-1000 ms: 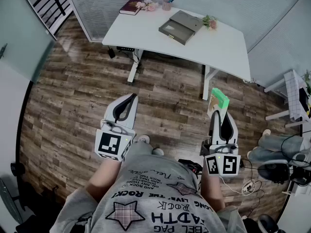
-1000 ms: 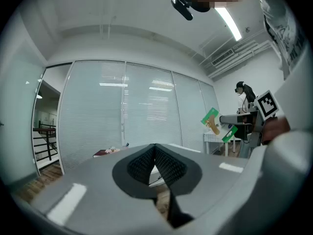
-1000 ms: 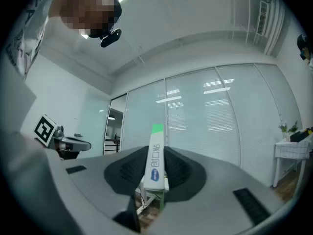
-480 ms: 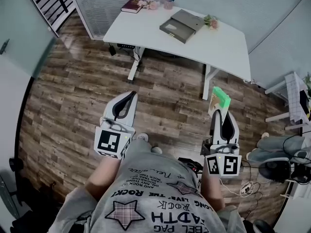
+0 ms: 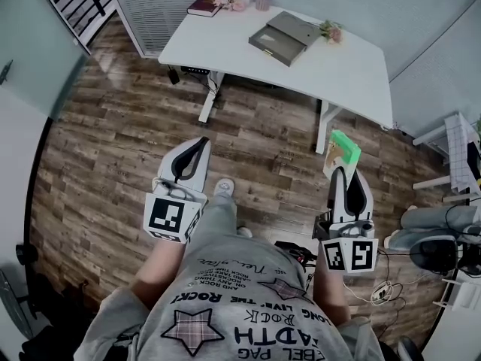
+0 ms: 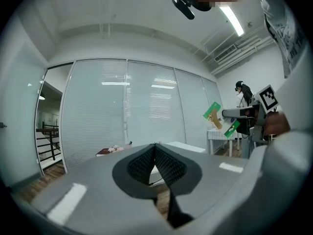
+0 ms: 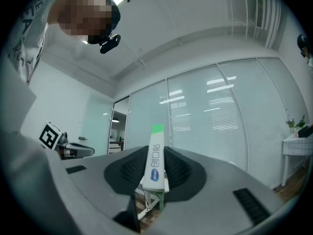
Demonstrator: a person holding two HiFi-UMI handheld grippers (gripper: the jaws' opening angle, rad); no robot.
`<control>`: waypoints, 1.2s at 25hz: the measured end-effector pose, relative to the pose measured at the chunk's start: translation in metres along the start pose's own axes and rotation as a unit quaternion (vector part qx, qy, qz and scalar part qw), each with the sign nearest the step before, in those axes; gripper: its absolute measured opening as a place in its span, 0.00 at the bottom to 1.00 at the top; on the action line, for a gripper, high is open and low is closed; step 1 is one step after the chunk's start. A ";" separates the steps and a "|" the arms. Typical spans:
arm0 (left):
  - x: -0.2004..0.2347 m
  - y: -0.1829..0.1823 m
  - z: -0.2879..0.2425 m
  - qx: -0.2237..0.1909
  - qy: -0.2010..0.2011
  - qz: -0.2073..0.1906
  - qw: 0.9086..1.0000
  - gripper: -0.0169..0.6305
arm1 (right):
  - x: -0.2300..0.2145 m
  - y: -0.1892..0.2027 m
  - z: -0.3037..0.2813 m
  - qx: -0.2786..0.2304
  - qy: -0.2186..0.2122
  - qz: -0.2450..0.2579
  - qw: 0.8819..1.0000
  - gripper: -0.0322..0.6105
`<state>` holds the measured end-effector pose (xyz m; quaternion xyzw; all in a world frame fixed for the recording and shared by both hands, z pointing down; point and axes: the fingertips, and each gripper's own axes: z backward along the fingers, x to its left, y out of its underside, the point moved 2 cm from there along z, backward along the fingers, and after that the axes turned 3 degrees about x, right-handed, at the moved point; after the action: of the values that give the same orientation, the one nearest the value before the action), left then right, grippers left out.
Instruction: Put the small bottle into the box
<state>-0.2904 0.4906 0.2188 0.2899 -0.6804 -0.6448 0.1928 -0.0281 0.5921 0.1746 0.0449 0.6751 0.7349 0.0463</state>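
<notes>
Person stands on wood floor (image 5: 113, 149), well back from white table (image 5: 225, 47), one gripper in each hand, both held about level & pointing toward the table.

Left gripper (image 5: 197, 143): jaws pressed together, ribbed pads meeting in a line, nothing btw them (clear in left gripper view (image 6: 155, 155)). It sits on the near side of the table, roughly in line w/ the table's left leg. Its marker cube (image 5: 169, 218) is at the back, by the person's forearm.

Right gripper (image 5: 342, 173): jaws part-spread & pinching a flat green-and-white packet (image 5: 342, 151). In right gripper view (image 7: 155, 168) the packet (image 7: 155, 160) stands edge-on btw the pads, both pads against its sides, green end sticking out past the tips, blue logo low on the white edge. In head view the packet juts out ahead of the tips, near the table's right leg but not over the tabletop. Left gripper view also catches the packet (image 6: 213, 114) out to its right. Can't tell if this packet has the small bottle in it; no bottle shape shows in any view.

Grey box (image 5: 287, 36) lies on the table, toward the far side, right of centre, well apart from both grippers. Also on the table: dark book (image 5: 204, 4) at far-left corner, pink flowers (image 5: 231, 4) & cup (image 5: 262, 2) beside it, another small flower sprig (image 5: 329, 30) just right of the box.
</notes>
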 end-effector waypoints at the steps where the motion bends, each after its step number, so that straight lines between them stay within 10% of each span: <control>1: 0.005 0.001 -0.007 0.000 0.000 0.002 1.000 0.04 | -0.002 0.001 -0.007 0.000 0.001 -0.001 1.000 0.21; 30: 0.167 0.008 -0.213 -0.007 0.097 -0.014 0.995 0.04 | -0.017 0.020 -0.215 -0.015 0.095 -0.009 0.995 0.21</control>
<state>-0.2825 0.2201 0.2282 0.3589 -0.6500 -0.6211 0.2507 -0.0386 0.3756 0.1766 -0.0320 0.6654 0.7457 -0.0105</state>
